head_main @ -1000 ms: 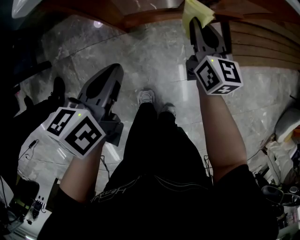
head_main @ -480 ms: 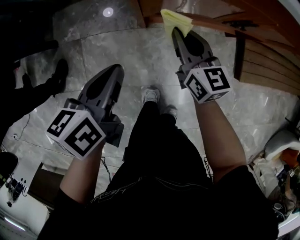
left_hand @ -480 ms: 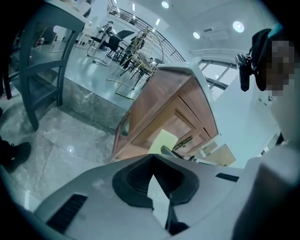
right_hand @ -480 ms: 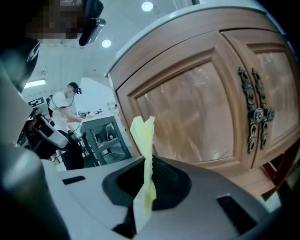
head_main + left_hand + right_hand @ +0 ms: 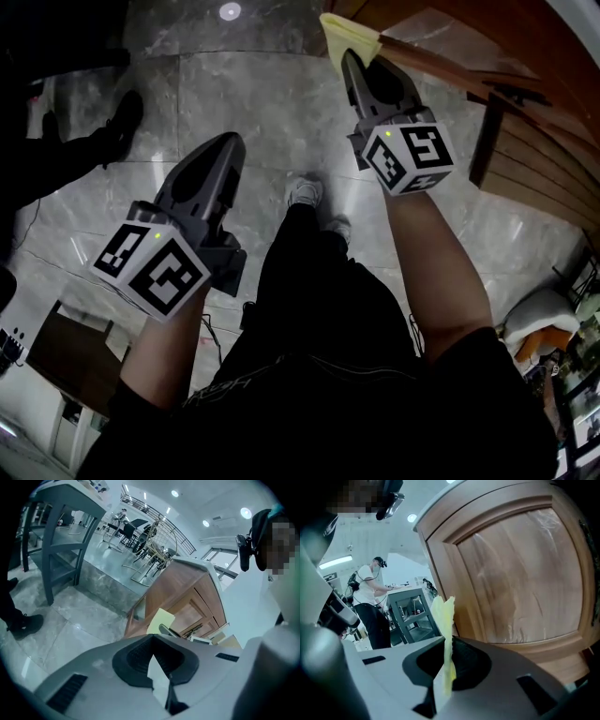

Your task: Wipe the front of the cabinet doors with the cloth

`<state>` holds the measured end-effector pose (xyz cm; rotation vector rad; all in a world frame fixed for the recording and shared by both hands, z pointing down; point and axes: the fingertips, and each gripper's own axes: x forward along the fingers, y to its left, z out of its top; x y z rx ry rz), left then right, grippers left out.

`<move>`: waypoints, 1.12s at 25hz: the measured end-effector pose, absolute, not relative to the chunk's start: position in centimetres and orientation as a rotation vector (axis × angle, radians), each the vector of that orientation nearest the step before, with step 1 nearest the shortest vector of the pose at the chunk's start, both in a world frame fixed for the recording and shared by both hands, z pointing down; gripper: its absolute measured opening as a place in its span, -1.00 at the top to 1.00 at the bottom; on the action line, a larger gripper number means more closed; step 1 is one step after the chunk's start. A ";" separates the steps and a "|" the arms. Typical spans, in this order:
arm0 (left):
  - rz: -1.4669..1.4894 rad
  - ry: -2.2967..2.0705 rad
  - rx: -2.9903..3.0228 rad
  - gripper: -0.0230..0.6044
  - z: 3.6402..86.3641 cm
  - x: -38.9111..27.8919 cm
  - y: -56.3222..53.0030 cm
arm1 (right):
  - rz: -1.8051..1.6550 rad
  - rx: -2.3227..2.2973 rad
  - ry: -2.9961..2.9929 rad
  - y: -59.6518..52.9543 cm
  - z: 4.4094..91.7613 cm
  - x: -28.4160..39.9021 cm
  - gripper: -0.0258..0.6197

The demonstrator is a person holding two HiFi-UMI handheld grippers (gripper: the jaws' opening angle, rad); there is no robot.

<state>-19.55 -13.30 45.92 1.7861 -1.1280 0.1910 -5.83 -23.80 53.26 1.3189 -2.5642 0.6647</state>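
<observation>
A yellow cloth (image 5: 345, 34) sticks out of my right gripper (image 5: 350, 58), which is shut on it and held up close to the corner of the wooden cabinet (image 5: 441, 42). In the right gripper view the cloth (image 5: 443, 616) stands upright between the jaws, beside the cabinet's panelled door (image 5: 520, 573). My left gripper (image 5: 225, 142) hangs lower on the left over the floor, shut with nothing in it. The left gripper view looks past its jaws (image 5: 152, 637) at the cabinet (image 5: 180, 590) and the cloth (image 5: 160, 620).
Grey marble floor tiles (image 5: 244, 103) run beneath me, with my own white shoes (image 5: 302, 192) below. Another person's black shoe (image 5: 122, 114) is at the left. A grey table frame (image 5: 56, 541) stands at the left; a person in white (image 5: 370, 602) stands behind another grey frame (image 5: 412, 611).
The head view has swung, so the cabinet now lies at the top right. The right gripper with the cloth sits a little further left in frame. The left gripper has hardly moved.
</observation>
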 end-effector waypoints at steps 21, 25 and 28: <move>0.270 -1.024 1.827 0.91 46.8 -16.4 -13.0 | 0.701 1.561 -2.414 -24.6 55.5 1.4 0.79; 0.301 -0.983 1.847 0.91 47.1 -14.7 -13.2 | 0.715 1.662 -2.365 -24.5 55.7 5.0 0.79; 0.320 -0.952 1.868 0.91 47.0 -13.3 -13.6 | 0.718 1.737 -2.325 -24.4 55.6 7.8 0.79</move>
